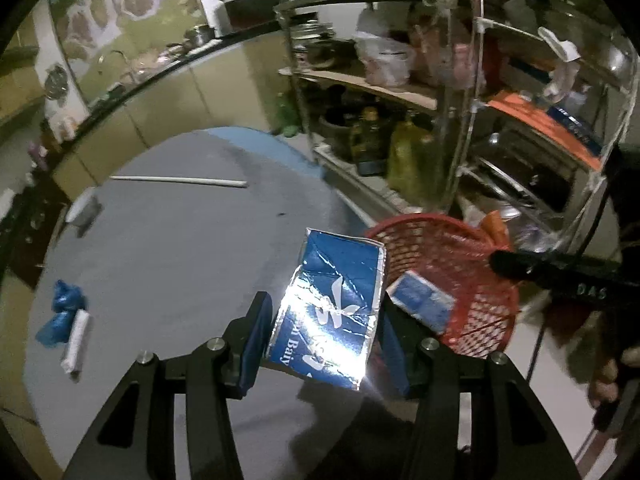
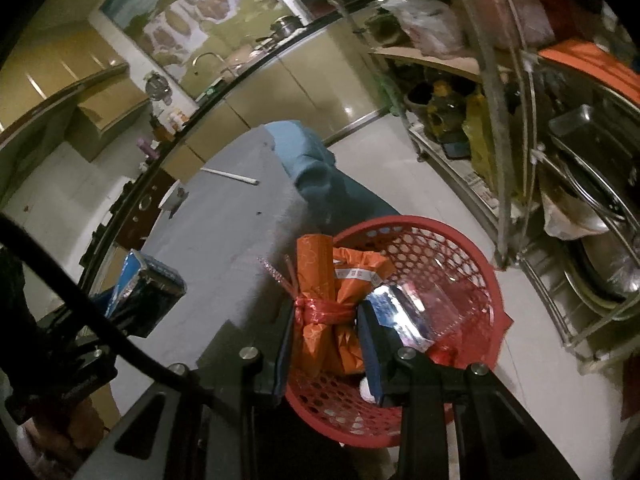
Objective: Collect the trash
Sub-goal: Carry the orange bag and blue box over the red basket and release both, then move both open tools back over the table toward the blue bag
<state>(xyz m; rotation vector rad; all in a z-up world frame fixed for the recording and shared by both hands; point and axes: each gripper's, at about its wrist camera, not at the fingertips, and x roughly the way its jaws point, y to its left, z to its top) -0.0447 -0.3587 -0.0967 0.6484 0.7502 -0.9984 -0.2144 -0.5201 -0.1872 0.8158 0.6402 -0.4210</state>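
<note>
My left gripper (image 1: 324, 340) is shut on a crumpled blue foil carton (image 1: 336, 304) with white lettering, held over the grey table's right edge beside the red mesh basket (image 1: 420, 226). A small blue box (image 1: 420, 300) lies inside the basket. In the right wrist view my right gripper (image 2: 326, 340) is shut on an orange plastic bundle (image 2: 320, 280) tied with a red band, held above the near left side of the basket (image 2: 400, 222). A silver-blue box (image 2: 396, 312) rests in the basket. The left gripper (image 2: 148, 300) and its carton show at the left.
On the grey table (image 1: 180, 260) lie a crumpled blue bag (image 1: 60, 312), a white roll (image 1: 76, 340), a long white stick (image 1: 180, 180) and a white dish (image 1: 80, 208). Metal shelves (image 1: 400, 120) with bottles and pots stand behind the basket, which sits on the pale floor.
</note>
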